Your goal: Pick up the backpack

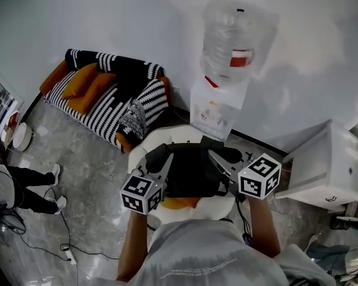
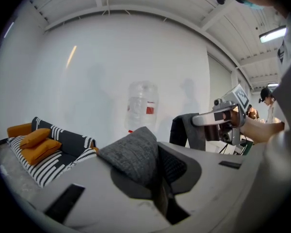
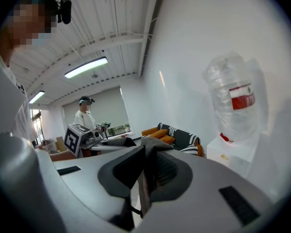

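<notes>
Grey marbled floor [image 1: 89, 165], white wall [image 1: 137, 16], striped sofa [image 1: 107, 103], water dispenser [image 1: 218, 109]. Over a round white seat [image 1: 224, 207] hangs the black backpack [image 1: 191, 171], its long axis running side to side (which end is the top is unclear). The left gripper [image 1: 165, 164] and right gripper [image 1: 218, 159] are both clenched on its fabric.

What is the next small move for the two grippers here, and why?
Probably lift both straight up together: the left gripper and right gripper are each shut on the backpack, which is over the white seat, so an even lift should clear it.
</notes>
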Motion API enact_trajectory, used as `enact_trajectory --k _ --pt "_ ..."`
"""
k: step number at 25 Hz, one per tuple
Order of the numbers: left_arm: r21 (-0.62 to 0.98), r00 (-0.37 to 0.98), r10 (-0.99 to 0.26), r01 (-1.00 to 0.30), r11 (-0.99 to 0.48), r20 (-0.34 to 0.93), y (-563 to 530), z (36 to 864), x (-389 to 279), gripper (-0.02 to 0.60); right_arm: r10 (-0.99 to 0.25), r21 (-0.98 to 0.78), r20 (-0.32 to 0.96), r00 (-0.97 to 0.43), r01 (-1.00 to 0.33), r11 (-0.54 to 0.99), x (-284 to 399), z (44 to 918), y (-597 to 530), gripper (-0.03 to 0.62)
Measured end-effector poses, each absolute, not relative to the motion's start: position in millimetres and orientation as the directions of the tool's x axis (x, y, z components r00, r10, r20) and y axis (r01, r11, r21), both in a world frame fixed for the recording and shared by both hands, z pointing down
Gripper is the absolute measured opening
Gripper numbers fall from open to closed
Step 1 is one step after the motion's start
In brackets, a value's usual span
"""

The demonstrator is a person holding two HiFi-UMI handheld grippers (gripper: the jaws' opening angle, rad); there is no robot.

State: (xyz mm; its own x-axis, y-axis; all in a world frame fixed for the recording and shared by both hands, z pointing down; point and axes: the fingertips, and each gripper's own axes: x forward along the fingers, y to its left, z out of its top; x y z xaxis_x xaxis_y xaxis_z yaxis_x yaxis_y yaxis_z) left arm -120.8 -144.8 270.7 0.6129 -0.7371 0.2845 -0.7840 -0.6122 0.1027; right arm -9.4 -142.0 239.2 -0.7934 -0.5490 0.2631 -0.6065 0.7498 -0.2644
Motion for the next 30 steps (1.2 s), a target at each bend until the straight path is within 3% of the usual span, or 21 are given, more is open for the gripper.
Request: enact_trajectory --k 22,30 --pt "-0.06 0.568 -0.805 -0.809 -0.584 0.172 -142 171 -143 0.038 -0.563 -0.104 0.106 -0.82 -0.572 0.814 -31 145 -147 0.034" --pt "-0.109 0.559 -0.815 -0.81 -0.576 0.154 -134 151 -148 0.038 -0.55 -0.051 0.116 -0.827 -0.558 0.828 -37 128 -137 0.034"
